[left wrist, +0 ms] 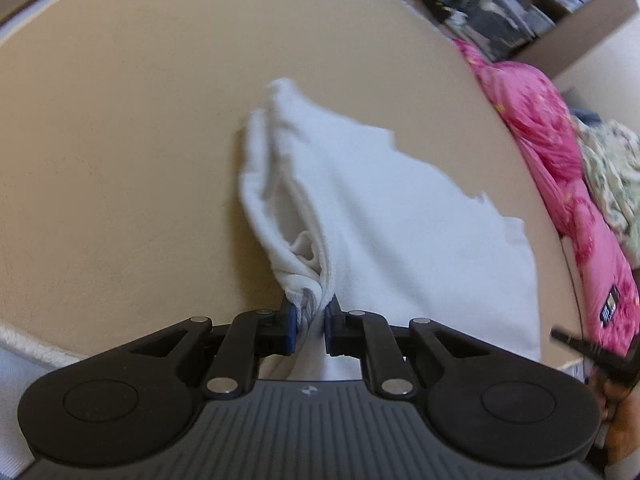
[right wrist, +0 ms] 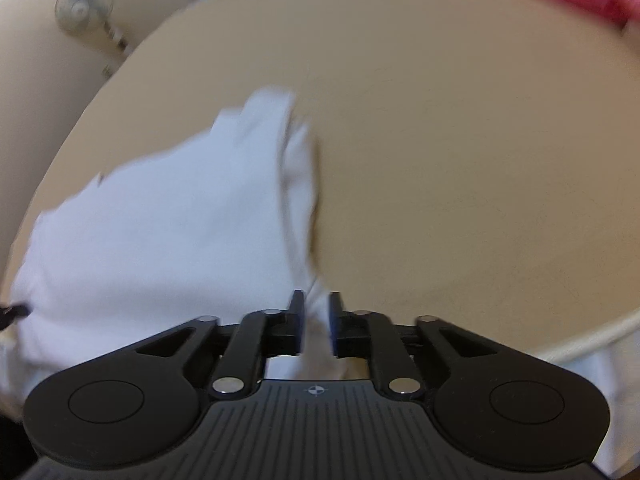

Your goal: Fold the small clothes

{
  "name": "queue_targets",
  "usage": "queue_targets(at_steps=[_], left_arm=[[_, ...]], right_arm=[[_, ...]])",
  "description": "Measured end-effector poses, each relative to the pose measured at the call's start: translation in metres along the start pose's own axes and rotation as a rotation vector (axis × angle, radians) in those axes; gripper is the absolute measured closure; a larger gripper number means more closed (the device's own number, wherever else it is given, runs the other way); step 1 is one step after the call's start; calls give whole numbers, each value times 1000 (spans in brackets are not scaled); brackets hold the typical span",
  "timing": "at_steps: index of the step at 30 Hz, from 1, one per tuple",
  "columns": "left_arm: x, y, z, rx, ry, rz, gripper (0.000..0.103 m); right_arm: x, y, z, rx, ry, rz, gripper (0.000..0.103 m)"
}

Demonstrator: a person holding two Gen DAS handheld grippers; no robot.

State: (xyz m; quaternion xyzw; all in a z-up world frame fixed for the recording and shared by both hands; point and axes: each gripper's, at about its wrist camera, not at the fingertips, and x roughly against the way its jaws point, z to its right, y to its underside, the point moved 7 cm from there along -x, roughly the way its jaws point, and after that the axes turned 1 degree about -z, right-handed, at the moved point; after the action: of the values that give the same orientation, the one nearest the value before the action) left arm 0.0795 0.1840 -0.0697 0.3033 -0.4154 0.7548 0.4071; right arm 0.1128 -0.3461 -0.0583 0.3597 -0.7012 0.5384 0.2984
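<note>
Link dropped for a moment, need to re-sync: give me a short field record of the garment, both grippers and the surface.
garment: white garment, partly folded, bunched at its near left corner
left gripper: left gripper shut on that bunched corner
right gripper: right gripper, white fabric between its fingers; grip unclear through blur
surface: tan table
nearby: pink cloth at the table's far right edge

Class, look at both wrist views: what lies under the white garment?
Under the white garment only the beige table shows around its edges. Whatever is beneath its middle is covered. The left gripper pinches its near edge.
</note>
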Motion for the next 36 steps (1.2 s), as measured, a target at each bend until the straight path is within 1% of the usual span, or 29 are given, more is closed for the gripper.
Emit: queue_targets(at_steps=[1, 2, 5, 7, 10, 12, 14, 15, 16, 17, 18, 19, 20, 21, 23, 25, 28, 29, 30, 32, 33, 34, 35, 36], left_arm=[[4, -2, 12, -6, 9, 13, 90], [8, -4, 28, -12, 20, 28, 90], [11, -12, 93, -72, 60, 60, 90], [1, -17, 153, -136, 90, 65, 90], [-27, -13, 245, -204, 152, 55, 90], [-56, -4, 306, -235, 191, 28, 89], [-89, 9, 357, -246, 209, -20, 81], [-102, 16, 375, -239, 236, -61, 76], [-114, 21, 392, -232, 280, -107, 73], [-119, 25, 404, -229, 336, -136, 70], [-118, 26, 408, -234, 362, -123, 62], [-112, 25, 406, -252, 352, -76, 57], [-109, 23, 398, -273, 330, -39, 57], [-107, 23, 387, -289, 299, -19, 58], [-109, 25, 354, -275, 223, -19, 60], [-110, 33, 317, -248, 170, -34, 65], [-115, 44, 285, -226, 135, -49, 67], [-110, 45, 268, -222, 132, -52, 67], [-110, 50, 261, -219, 128, -50, 67], [-103, 55, 240, -210, 132, -45, 67], [-99, 57, 231, -203, 134, -42, 67], [-97, 58, 230, -199, 135, -33, 67], [-92, 59, 224, -201, 137, -25, 67], [-87, 60, 221, -209, 140, -15, 67]], right_arm=[[7, -10, 4, -8, 7, 53, 73], [13, -17, 7, -29, -2, 90, 72], [21, -38, 19, -109, -61, 154, 72], [21, -46, 25, -142, -88, 172, 72], [20, -54, 31, -171, -110, 184, 72], [20, -58, 34, -187, -125, 188, 72], [18, -60, 33, -200, -135, 190, 72], [16, -62, 34, -210, -141, 188, 72], [14, -63, 36, -219, -148, 185, 72], [13, -63, 37, -229, -157, 179, 72], [11, -62, 38, -239, -168, 168, 72], [12, -58, 36, -246, -179, 155, 72], [11, -56, 35, -248, -195, 138, 72], [7, -52, 33, -249, -217, 112, 72], [3, -45, 28, -252, -255, 62, 70], [-4, -35, 20, -242, -293, 0, 69], [-13, -21, 0, -189, -352, -86, 66], [-16, -17, -10, -160, -353, -108, 66], [-19, -11, -18, -124, -344, -128, 66], [-26, -1, -29, -65, -304, -156, 66], [-28, 3, -31, -47, -289, -163, 67], [-29, 5, -33, -29, -281, -162, 85], [-26, 5, -33, -25, -289, -150, 100], [-22, 0, -30, -36, -306, -127, 100]])
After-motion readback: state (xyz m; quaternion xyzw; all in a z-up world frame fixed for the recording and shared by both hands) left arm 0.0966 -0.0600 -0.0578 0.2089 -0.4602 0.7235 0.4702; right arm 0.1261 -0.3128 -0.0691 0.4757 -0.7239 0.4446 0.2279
